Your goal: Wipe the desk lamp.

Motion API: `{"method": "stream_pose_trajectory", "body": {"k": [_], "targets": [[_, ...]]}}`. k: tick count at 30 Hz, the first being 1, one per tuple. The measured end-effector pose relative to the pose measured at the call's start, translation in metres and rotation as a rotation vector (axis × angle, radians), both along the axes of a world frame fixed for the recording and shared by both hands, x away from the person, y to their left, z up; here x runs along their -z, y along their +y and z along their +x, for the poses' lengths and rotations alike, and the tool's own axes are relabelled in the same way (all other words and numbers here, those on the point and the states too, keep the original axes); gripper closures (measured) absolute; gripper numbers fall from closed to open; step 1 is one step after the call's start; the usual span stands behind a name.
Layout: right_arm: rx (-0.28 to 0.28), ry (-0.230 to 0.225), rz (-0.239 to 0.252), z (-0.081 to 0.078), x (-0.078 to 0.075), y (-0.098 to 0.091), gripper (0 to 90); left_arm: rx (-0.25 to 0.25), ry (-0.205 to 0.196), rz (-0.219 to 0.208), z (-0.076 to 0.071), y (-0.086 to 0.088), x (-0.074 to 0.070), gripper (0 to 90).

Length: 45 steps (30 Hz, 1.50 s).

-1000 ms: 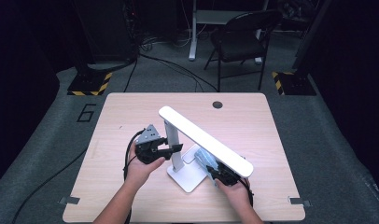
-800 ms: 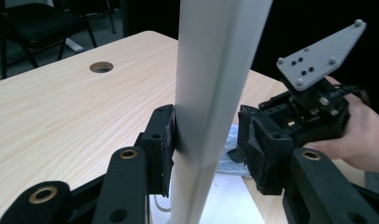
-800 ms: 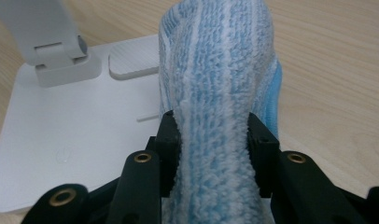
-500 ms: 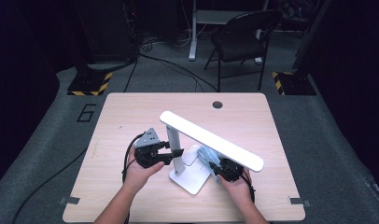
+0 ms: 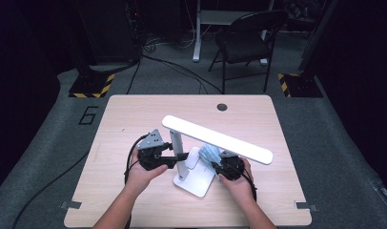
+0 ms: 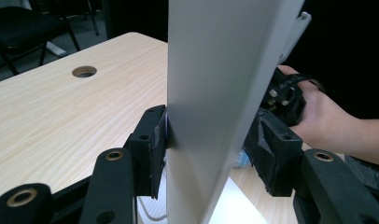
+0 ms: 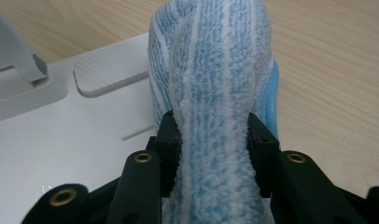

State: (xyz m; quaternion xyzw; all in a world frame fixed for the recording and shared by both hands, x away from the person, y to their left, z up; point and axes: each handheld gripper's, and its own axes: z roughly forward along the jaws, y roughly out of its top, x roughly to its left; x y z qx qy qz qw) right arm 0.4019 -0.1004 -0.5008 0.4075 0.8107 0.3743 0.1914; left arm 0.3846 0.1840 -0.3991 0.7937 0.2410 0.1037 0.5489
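- Wiping of a white desk lamp (image 5: 215,138) was the work in hand; the lamp stood near the middle of the table (image 5: 134,109), its flat base (image 5: 196,179) toward 6 o'clock and its upright post (image 5: 176,148) rising from that base.
- Left gripper (image 5: 179,156) lay at 9 o'clock of the post, jaws pointing toward 3 o'clock. Its jaws had just been opening: the post (image 6: 215,93) stood between them, one pad touching or nearly touching it, the other standing clear, so no firm grip remained.
- Right gripper (image 5: 215,164) lay at 3 o'clock of the post, beneath the long lamp head, which ran from 10 o'clock to 4 o'clock overhead.
- Right jaws were closed on a folded blue-and-white cloth (image 7: 211,93), pads pressing both its sides, the cloth end resting at the base's edge (image 7: 61,140).
- Judged relation: base surface lay toward 9 o'clock of the cloth; the right hand was nearer.
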Motion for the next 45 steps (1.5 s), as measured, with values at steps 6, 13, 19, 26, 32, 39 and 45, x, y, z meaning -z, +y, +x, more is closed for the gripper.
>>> {"method": "stream_pose_trajectory", "body": {"k": [6, 13, 19, 26, 32, 39, 45], "targets": [[-0.004, 0.012, 0.003, 0.007, 0.0, 0.007, 64.4, 0.019, 0.013, -0.001, -0.003, 0.004, 0.002, 49.4], [-0.008, 0.02, -0.001, 0.012, -0.001, 0.013, 64.4, 0.028, 0.015, -0.001, -0.006, 0.008, 0.004, 49.5], [-0.013, 0.021, -0.005, 0.017, -0.001, 0.018, 64.4, 0.037, 0.016, 0.014, -0.01, 0.009, 0.002, 49.7], [-0.025, 0.02, -0.023, 0.023, -0.002, 0.028, 64.4, 0.056, 0.026, 0.011, -0.015, 0.012, 0.002, 49.4], [-0.032, 0.014, -0.03, 0.025, -0.003, 0.033, 64.3, 0.065, 0.023, 0.017, -0.018, 0.012, 0.002, 49.3], [-0.037, 0.018, -0.02, 0.021, -0.008, 0.031, 63.9, 0.068, 0.015, 0.009, -0.019, 0.014, 0.003, 51.3], [-0.04, 0.014, -0.012, 0.011, -0.011, 0.026, 63.6, 0.084, 0.021, -0.004, -0.02, 0.015, 0.004, 49.6]]}}
